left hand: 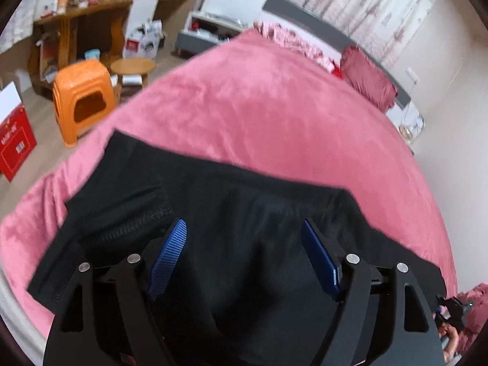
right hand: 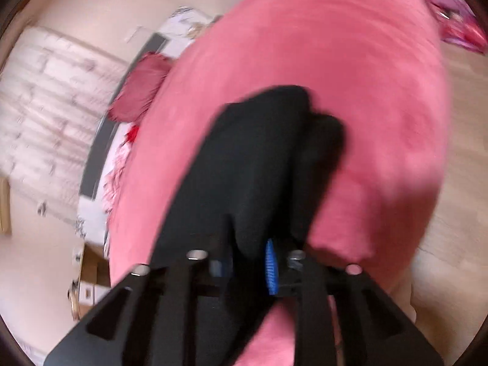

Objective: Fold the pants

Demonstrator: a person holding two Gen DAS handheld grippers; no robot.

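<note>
Ribbed blue jaws of left gripper point(left hand: 244, 228) released over black knit pants point(left hand: 231, 201), right gripper point(right hand: 248, 262) grasping pants, plush pink bedspread point(left hand: 274, 106)

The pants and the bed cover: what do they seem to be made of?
Pants: black, matte, probably knit fabric; a ribbed band shows at one edge. Bed cover: pink, looks like plush fleece; soft, uneven sheen.

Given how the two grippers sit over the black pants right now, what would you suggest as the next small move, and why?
Probably carry the right gripper, whose jaws are pinched on a bunch of the black pants, across to lay that fold down. The left gripper is open with its blue pads clear of the cloth, holding nothing, and the pants still lie rumpled on the pink bedspread.
</note>
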